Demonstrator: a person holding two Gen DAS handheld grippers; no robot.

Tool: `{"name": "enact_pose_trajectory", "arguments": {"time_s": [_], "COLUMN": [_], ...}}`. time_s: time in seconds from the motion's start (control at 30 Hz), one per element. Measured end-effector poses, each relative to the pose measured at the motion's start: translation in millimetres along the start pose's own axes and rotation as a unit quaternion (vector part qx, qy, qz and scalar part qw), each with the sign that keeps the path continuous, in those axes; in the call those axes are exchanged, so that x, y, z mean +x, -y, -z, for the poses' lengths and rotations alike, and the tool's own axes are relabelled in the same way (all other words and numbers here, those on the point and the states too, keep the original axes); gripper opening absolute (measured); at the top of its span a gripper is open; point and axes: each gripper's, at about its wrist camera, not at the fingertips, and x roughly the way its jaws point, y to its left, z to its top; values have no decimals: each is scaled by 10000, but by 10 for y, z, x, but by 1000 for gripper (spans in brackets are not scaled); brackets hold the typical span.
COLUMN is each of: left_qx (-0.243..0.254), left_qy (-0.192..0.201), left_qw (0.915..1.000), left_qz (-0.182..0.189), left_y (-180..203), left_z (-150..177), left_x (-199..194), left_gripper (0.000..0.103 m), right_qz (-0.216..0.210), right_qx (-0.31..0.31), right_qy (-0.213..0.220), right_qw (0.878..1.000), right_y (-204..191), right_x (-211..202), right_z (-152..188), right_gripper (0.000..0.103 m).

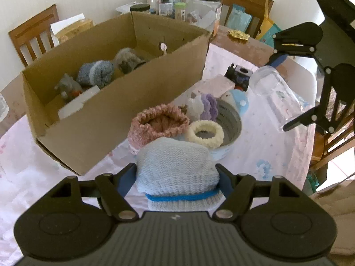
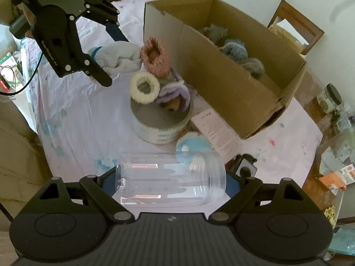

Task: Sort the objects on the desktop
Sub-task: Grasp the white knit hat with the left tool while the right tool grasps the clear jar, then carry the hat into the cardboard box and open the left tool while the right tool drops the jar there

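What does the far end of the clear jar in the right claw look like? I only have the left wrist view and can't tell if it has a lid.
Observer: No lid. The clear jar lies crosswise in the right claw. Its threaded mouth is open, and the jar looks empty.
Operator: And the white round container behind the cream ring, anything in it?
Observer: The white round container is mostly bare inside. A small brown thing sits at its far edge under the purple knit piece. The cream ring rests on its rim.
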Motion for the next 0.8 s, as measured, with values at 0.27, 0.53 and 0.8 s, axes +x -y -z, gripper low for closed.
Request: {"name": "enact_pose_trajectory", "arguments": {"time_s": [0.27,0.53,0.8], "left_qx": [96,191,294], "left_qy": [318,683,993], "left_qw": [9994,9971,9938], "left_qz": [-108,-263,-412], "left_y": [-66,-169,-307], "left_z": [-123,-374,-690], "left_x": [-251,-388,-420], "left_gripper": [75,75,75], "right_qz": [125,371,582], "right_qx": [29,-57,-155], "right_qy": [220,470,764], "right_qw": [9997,9982,9953], "right_y": [51,177,323], "right_x": [-130,-224,-294], "right_z": [-155,-389,-652], "right_gripper": [94,94,94]}}
